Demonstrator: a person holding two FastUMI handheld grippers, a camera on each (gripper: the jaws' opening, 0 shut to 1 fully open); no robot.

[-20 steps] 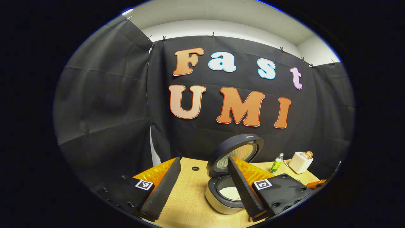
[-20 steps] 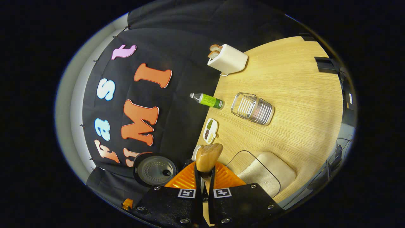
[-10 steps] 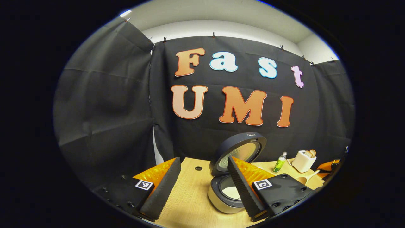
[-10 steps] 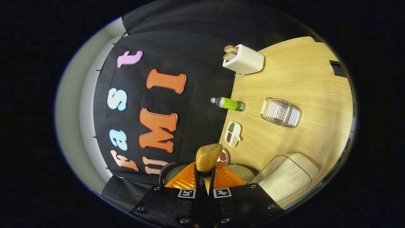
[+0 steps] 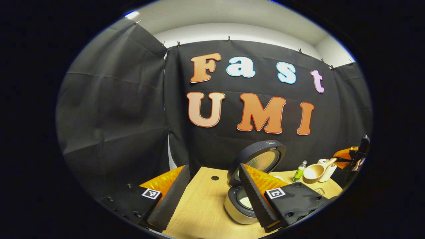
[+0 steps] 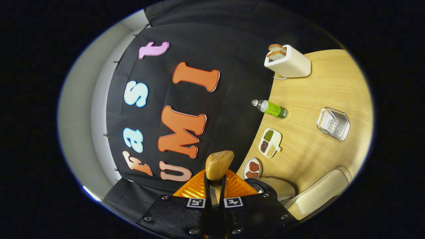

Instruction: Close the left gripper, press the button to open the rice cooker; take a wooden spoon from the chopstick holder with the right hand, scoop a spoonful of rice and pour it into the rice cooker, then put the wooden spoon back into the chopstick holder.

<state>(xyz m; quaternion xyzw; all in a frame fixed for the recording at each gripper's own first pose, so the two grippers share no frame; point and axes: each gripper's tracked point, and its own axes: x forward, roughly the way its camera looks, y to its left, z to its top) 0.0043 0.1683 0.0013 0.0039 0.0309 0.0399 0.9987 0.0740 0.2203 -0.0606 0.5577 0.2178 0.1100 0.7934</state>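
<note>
Here the spoon point(image 6: 218, 164) is seen clamped by its handle between the fingers of the right gripper point(image 6: 214, 186), its bowl standing out past the fingertips. In the left gripper view the same spoon point(image 5: 315, 171) is seen at the far right, held above the table point(image 5: 202, 212), with its bowl in front of the toaster point(image 5: 328, 169) and the right gripper point(image 5: 352, 156) behind it.

The cooker point(image 5: 244, 207) is shown in the left gripper view with its lid point(image 5: 262, 159) raised and pale rice visible in the pot; it is partly hidden by one finger of the left gripper point(image 5: 212, 196), whose fingers are spread wide apart with nothing between them. In the right gripper view a part of the cooker point(image 6: 275, 187) is seen low, just right of the gripper.

The right gripper view adds what the other lacks: one metal holder point(image 6: 333, 123), one divided dish point(image 6: 270, 142) of beans, one small plate point(image 6: 251, 168), and one rice tub point(image 6: 318, 196) at the lower right. One toaster point(image 6: 288, 63) with two bread slices and one bottle point(image 6: 270, 108) are seen in both views; the bottle point(image 5: 299, 171) stands left of the spoon in the left gripper view.
</note>
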